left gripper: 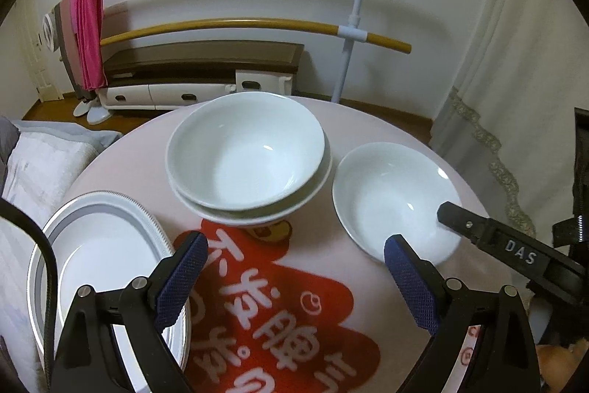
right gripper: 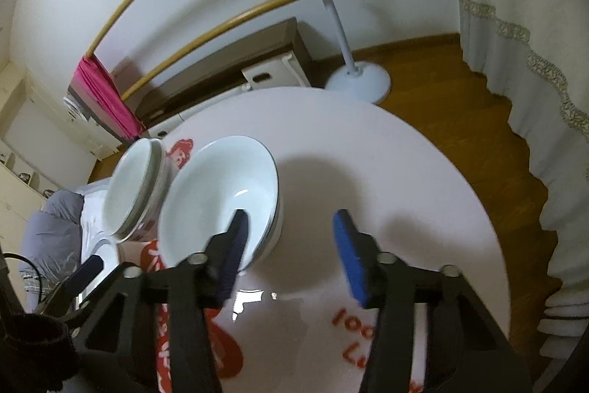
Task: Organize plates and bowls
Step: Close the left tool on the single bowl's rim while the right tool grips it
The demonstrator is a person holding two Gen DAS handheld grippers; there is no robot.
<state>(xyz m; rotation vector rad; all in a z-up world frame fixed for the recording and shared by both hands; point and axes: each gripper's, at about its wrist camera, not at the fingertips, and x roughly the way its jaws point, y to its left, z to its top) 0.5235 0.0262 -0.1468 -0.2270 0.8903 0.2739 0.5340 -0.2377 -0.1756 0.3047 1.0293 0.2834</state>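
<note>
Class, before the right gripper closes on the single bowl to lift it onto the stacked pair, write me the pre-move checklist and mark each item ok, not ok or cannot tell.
1. Right gripper open: ok, jaws wide apart.
2. Rim of the single bowl between the jaws: ok, one finger reaches inside the bowl, the other stands outside.
3. Pads already touching the rim: cannot tell.
4. Stacked bowls sit steady: cannot tell, the upper bowl looks slightly off-centre in the lower one.
5. Left gripper out of the way: ok, open, holding nothing, short of the stack.
6. Plates away from the lifting path: ok, they lie at the table's left edge.
</note>
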